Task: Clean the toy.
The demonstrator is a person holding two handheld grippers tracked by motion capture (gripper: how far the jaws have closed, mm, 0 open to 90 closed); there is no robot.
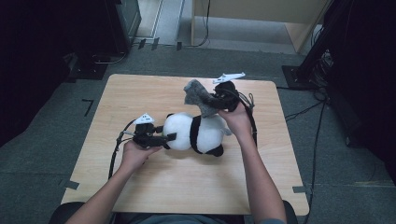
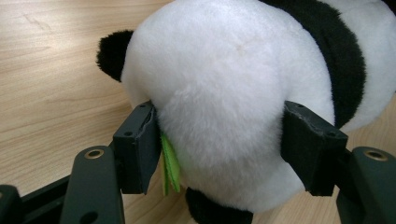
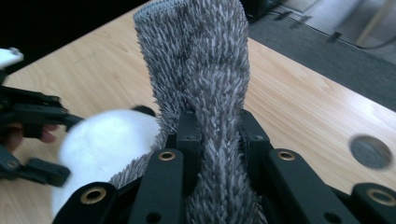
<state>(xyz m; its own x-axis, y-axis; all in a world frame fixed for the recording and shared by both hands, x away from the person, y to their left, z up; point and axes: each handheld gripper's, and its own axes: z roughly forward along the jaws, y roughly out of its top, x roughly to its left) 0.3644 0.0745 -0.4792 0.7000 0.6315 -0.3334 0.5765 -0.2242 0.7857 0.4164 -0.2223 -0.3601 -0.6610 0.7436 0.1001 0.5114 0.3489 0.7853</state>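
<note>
Panda toy [image 1: 194, 133], plump and short-furred in white with a black band round its middle and black ears and paws, lies on its side near the middle of the table [image 1: 140, 186], whose top is pale wood-grain laminate with rounded corners. I hold the toy's rounded white head with my left gripper [image 1: 170, 136]: in the left gripper view its two blocky black pads [image 2: 137, 147] press into the fur on either side, and a small bright green felt leaf [image 2: 170, 163] sits just beside the near pad. My right gripper [image 1: 215, 99] is raised above the toy's far end and is clamped on a grey cloth [image 3: 205, 79], a shaggy, bristly strip with a stitched hem; the cloth stands up twisted between the narrow black jaws and hangs down to the toy's body
</note>
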